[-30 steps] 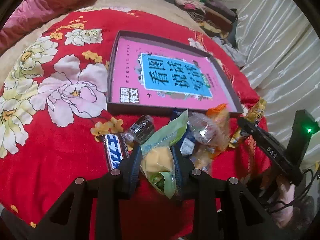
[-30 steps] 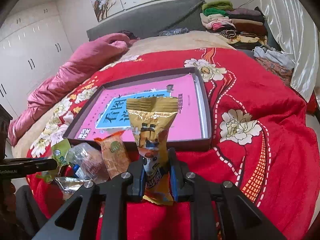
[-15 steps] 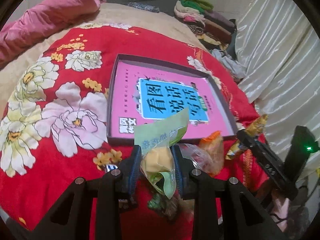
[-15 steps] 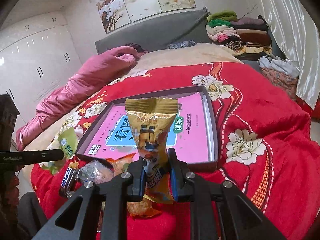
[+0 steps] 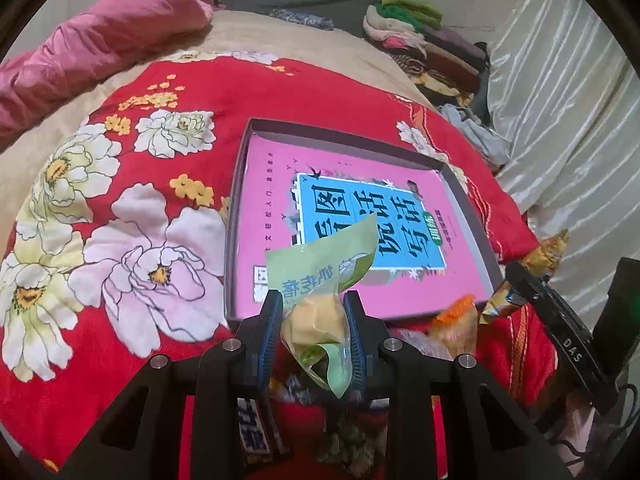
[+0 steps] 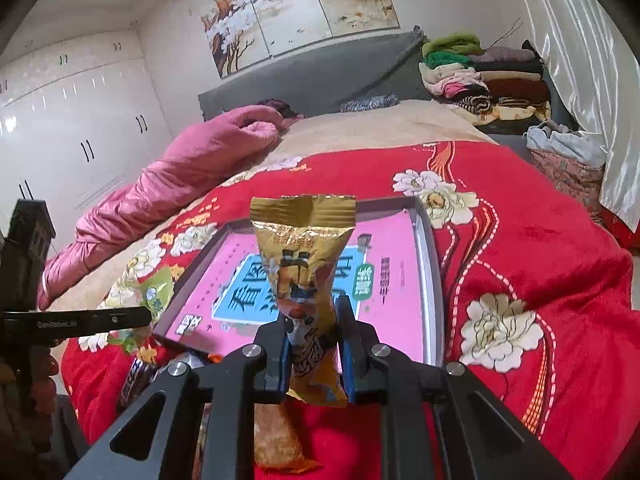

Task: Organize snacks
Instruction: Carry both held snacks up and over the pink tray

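Observation:
My left gripper [image 5: 314, 328] is shut on a light green snack packet [image 5: 324, 276], held up just before the near edge of the shallow dark box [image 5: 236, 200] with a pink book inside. My right gripper [image 6: 314, 340] is shut on a gold snack packet [image 6: 304, 256] that stands upright in front of the same box [image 6: 434, 280]. Below both grippers, loose snacks lie on the red blanket: an orange packet [image 5: 456, 320], a dark bar [image 6: 136, 376] and another orange packet [image 6: 276, 440]. The green packet [image 6: 156, 292] and left gripper show at the left of the right wrist view.
The box lies on a red flowered blanket [image 5: 132, 208] on a bed. A pink quilt [image 6: 168, 184] lies at the far left, folded clothes [image 6: 476, 76] are stacked at the headboard, and a pale curtain [image 5: 560, 128] hangs at the right. The right gripper's body [image 5: 560, 328] sits at the right edge.
Both grippers rose and tilted up with their packets. The snack pile dropped low in both views, and the box now lies nearer the middle of the picture.

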`<state>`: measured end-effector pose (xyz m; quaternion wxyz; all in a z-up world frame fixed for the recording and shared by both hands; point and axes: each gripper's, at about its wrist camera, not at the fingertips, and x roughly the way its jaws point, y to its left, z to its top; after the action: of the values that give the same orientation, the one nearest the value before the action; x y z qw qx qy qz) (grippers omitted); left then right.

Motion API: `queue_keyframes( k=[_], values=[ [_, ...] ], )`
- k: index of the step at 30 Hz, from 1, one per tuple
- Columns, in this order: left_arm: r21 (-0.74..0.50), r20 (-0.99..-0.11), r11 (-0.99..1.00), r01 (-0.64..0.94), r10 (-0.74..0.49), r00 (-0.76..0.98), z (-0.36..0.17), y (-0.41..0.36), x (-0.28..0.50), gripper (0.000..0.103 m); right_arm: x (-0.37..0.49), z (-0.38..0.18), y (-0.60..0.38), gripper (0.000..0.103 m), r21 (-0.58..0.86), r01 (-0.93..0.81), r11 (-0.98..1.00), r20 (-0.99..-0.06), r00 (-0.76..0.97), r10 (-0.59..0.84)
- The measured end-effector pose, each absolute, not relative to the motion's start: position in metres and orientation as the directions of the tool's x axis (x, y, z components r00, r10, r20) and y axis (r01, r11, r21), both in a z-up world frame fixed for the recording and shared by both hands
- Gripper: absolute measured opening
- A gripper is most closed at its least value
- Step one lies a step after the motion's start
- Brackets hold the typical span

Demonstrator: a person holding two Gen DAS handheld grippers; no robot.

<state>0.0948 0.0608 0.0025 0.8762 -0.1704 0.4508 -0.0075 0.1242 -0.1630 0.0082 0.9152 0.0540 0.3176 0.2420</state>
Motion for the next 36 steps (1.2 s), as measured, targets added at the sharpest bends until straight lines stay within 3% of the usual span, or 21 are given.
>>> queue_keyframes(
  k=[8,36],
  values=[
    [-0.295,-0.791,0.94,-0.169,-0.141,0.595,-0.006,0.063,0.113,0.032,0.145,0.007,-0.169,0.02,0.277,-0.404,0.872,-0.539,0.686,0.489],
    [-0.212,-0.809,0.966,-0.149,-0.088,0.581,-0.033,0.05,0.134,0.032,0.177,-0.03,-0.167,0.02,0.258,-0.346,0.902,-0.679,0.599,0.424]
  ],
)
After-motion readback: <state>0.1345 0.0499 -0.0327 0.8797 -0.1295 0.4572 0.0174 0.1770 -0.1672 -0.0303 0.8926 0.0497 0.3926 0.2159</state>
